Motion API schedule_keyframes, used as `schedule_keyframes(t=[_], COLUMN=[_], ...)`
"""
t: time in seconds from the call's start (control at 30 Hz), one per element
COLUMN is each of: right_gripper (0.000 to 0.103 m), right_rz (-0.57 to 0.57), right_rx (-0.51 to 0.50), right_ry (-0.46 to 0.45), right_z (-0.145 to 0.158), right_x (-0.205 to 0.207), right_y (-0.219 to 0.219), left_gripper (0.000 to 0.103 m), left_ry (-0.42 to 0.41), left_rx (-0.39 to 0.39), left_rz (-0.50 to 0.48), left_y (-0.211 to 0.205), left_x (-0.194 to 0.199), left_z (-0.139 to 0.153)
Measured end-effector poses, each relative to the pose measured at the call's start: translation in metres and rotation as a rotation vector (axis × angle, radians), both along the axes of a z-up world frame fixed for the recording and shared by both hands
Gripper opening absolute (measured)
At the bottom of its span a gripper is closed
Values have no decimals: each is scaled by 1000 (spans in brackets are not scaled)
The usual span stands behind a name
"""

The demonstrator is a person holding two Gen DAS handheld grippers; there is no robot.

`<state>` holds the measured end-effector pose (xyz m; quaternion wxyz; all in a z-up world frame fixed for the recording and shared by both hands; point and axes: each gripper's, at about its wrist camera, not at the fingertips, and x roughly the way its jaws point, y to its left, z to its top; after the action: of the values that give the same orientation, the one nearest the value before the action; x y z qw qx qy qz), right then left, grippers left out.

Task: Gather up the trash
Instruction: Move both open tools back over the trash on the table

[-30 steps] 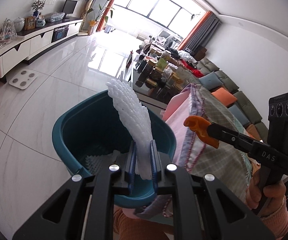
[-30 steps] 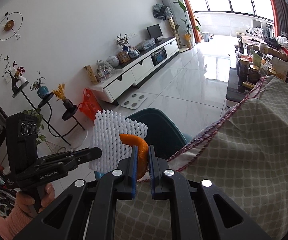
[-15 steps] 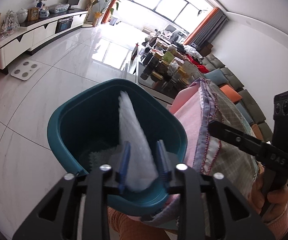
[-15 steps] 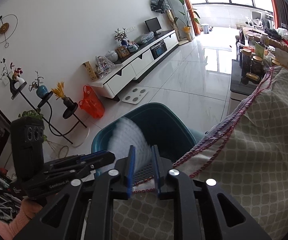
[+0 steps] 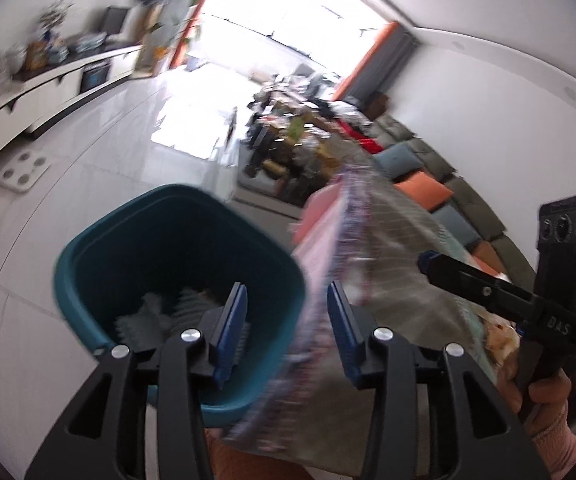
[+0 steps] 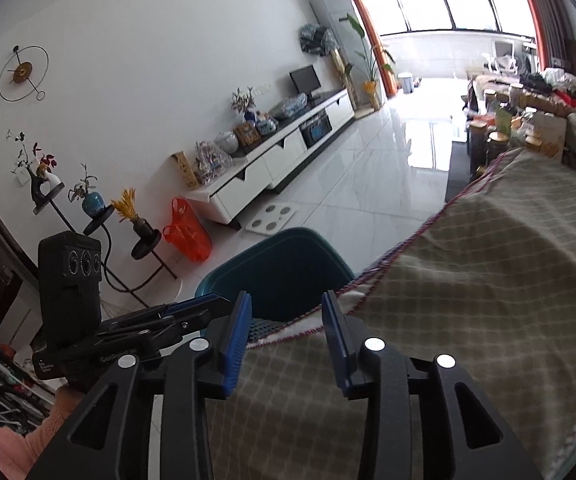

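Observation:
A teal trash bin point(image 5: 175, 264) stands on the floor beside the cloth-covered table point(image 5: 400, 280); it also shows in the right wrist view point(image 6: 283, 276). White foam netting point(image 5: 159, 320) lies at its bottom. My left gripper point(image 5: 286, 320) is open and empty above the bin's near rim and the cloth edge. My right gripper point(image 6: 285, 322) is open and empty over the table edge, facing the bin. The right gripper also shows in the left wrist view point(image 5: 428, 262), and the left gripper in the right wrist view point(image 6: 207, 306). The orange peel is not visible.
The checked tablecloth point(image 6: 488, 300) covers the table to the right. A white TV cabinet point(image 6: 271, 164), an orange bag point(image 6: 187, 236), plant stands point(image 6: 99, 220) and a white scale point(image 6: 271, 218) stand along the far wall. A cluttered low table point(image 5: 288, 148) and sofa point(image 5: 440, 184) lie beyond.
My left gripper opened and the white foam netting dropped into the bin. My right gripper opened and the orange peel it held is gone from view.

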<state>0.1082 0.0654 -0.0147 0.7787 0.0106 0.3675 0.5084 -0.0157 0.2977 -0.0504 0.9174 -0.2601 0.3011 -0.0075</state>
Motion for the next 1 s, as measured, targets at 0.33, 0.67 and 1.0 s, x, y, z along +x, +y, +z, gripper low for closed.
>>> schedule_keyframes(t=[0.33, 0.67, 1.0], right_gripper=[42, 44, 49], right_rz=[-121, -310, -551], right_rx=[66, 73, 62], right_ry=[-66, -89, -91], right_z=[26, 27, 17], right_x=[-12, -18, -28], right_y=[-78, -169, -268], left_gripper=[44, 44, 57], left_ry=[-96, -80, -57], left_rx=[14, -10, -30], left_rz=[-280, -563, -788], left_y=[-93, -191, -271], left_x=[15, 37, 45], left_z=[24, 15, 3])
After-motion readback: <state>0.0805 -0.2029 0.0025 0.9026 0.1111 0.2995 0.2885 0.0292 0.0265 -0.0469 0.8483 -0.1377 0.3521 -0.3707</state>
